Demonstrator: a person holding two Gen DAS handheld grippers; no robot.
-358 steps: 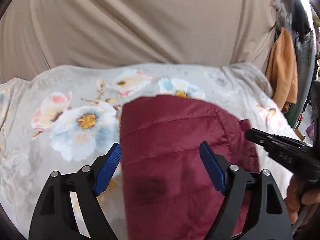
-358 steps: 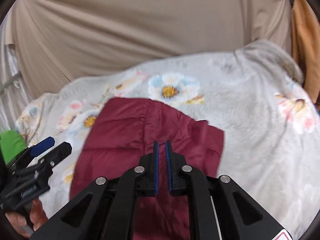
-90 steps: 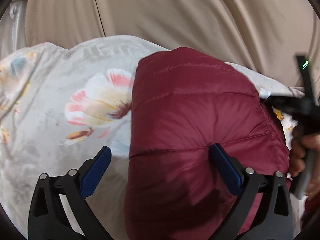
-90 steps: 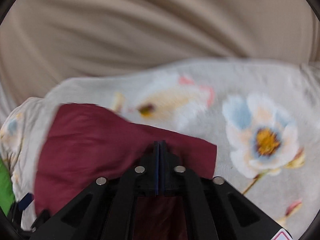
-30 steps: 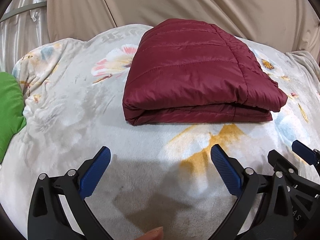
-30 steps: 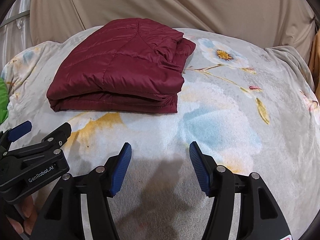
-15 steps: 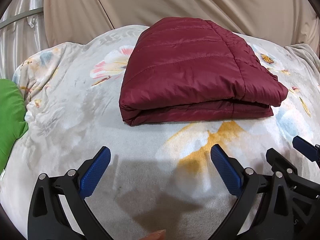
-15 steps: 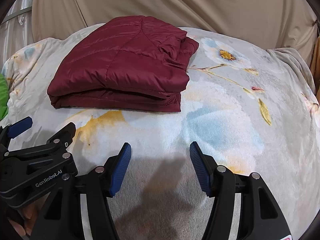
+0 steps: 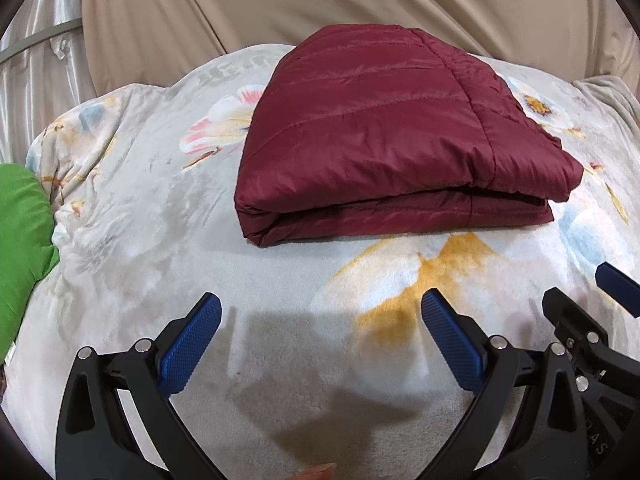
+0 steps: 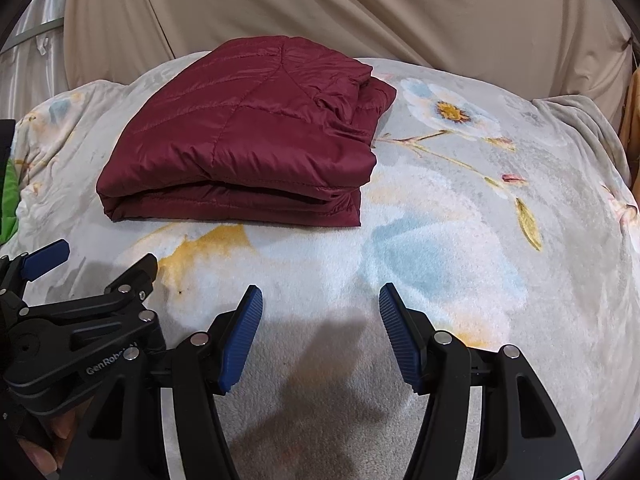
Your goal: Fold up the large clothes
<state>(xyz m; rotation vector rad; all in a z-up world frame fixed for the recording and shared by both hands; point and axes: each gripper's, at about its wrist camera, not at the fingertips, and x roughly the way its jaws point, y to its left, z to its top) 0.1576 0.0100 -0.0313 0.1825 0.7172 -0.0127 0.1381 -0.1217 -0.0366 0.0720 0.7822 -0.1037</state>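
Note:
A maroon quilted jacket (image 9: 384,140) lies folded into a neat stack of layers on the floral blanket (image 9: 132,208); it also shows in the right wrist view (image 10: 248,140). My left gripper (image 9: 320,312) is open and empty, hovering over the blanket in front of the jacket's folded near edge. My right gripper (image 10: 320,304) is open and empty, also in front of the jacket and a little to its right. The two grippers are side by side: the right gripper (image 9: 592,312) shows at the left view's right edge, the left gripper (image 10: 92,276) at the right view's left edge.
A green cloth (image 9: 20,240) lies at the blanket's left edge. A beige curtain (image 9: 360,0) hangs behind the bed. An orange garment (image 10: 630,112) hangs at the far right. The blanket (image 10: 480,240) stretches bare to the right of the jacket.
Both grippers, open throughout the last second, have drifted slightly nearer the folded jacket. Three seconds ago the right gripper was shut on the jacket; it has since let go.

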